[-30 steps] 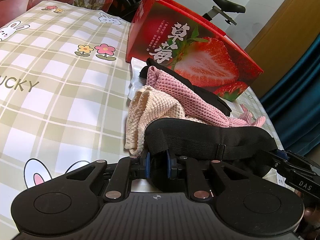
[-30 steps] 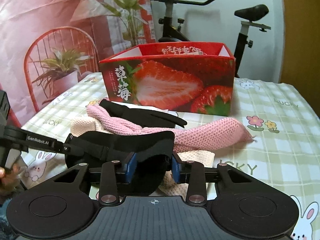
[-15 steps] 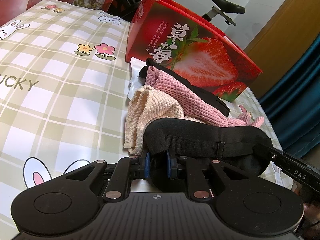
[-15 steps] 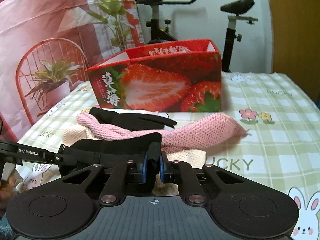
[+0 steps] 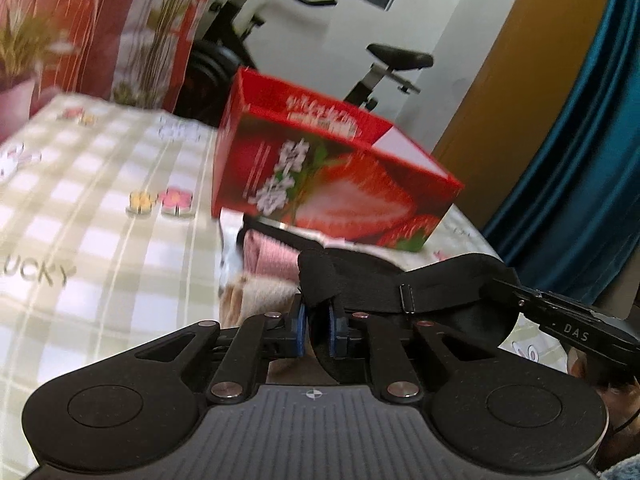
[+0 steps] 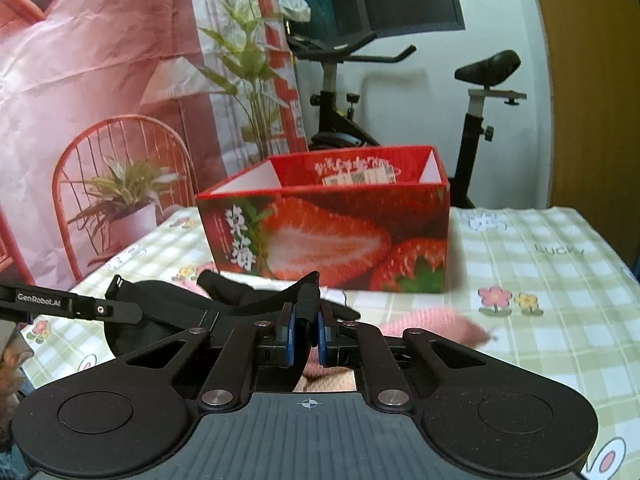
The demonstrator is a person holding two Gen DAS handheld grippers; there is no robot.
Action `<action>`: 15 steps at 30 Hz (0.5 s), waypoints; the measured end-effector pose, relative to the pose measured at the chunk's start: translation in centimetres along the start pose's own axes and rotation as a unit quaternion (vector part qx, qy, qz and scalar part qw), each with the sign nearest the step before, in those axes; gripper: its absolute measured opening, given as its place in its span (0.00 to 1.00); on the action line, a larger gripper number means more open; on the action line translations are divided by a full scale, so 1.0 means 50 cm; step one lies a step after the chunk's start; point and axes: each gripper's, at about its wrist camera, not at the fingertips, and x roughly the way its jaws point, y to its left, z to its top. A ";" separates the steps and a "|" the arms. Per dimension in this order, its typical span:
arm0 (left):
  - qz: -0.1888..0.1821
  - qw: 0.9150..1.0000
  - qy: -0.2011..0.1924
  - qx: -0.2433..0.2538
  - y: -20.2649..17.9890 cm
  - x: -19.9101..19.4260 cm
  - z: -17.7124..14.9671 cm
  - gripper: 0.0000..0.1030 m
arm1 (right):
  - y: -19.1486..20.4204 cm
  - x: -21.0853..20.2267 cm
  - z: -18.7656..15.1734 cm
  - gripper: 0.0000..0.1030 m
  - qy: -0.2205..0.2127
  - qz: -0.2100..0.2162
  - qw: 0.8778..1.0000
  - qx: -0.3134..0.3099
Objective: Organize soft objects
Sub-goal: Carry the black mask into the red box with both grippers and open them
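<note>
Where lettering is legible, "DAS" marks the right hand-held gripper (image 6: pixel 306 330) seen from the left, "GenRobot.AI" the left hand-held gripper (image 5: pixel 316 326), and "LUCKY" the checked desk (image 6: pixel 560 264). Both point slightly downward, each clamped on one end of the black eye mask (image 5: pixel 420 292), held between them above the knit cloths (image 5: pixel 272 256) before the strawberry box (image 6: pixel 324 236).

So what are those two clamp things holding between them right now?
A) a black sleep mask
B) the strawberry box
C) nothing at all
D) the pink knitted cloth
A: the left gripper and the right gripper each pinch an end of the black sleep mask.
</note>
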 end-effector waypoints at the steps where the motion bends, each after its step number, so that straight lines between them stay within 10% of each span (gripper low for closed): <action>1: -0.001 1.000 -0.003 0.003 -0.003 -0.003 0.008 0.11 | -0.001 -0.001 0.005 0.09 -0.003 0.001 1.000 0.001; 15: -0.006 0.994 -0.090 0.058 -0.067 -0.019 0.222 0.10 | -0.023 0.029 0.183 0.09 -0.084 0.009 0.996 -0.016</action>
